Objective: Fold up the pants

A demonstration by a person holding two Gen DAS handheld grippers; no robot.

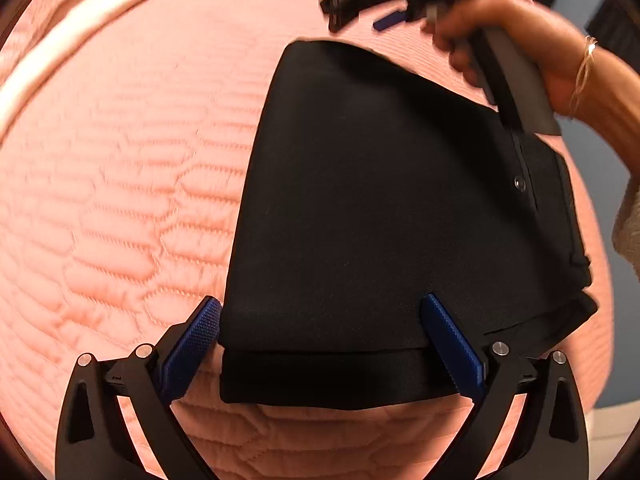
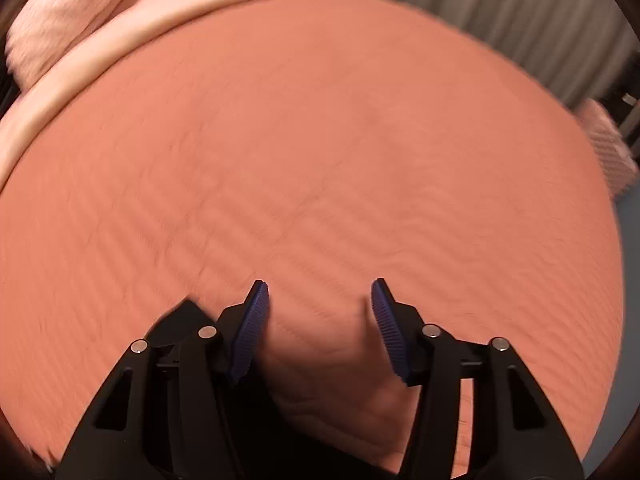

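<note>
Quilted pink bedspread underneath, folded-back blanket at its far left edge; black pants folded flat mid-bed, layered hem nearest; left gripper spread wide astride that hem, right gripper angled downward, parted, holding nothing.

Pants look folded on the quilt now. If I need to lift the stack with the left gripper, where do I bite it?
Take the black pants at the near edge, where the layered fold lies between the left gripper and its open fingers. Come in low from that near side, one finger sliding under along the pink quilt, to pinch all layers. The far side holds the loose waistband.
</note>
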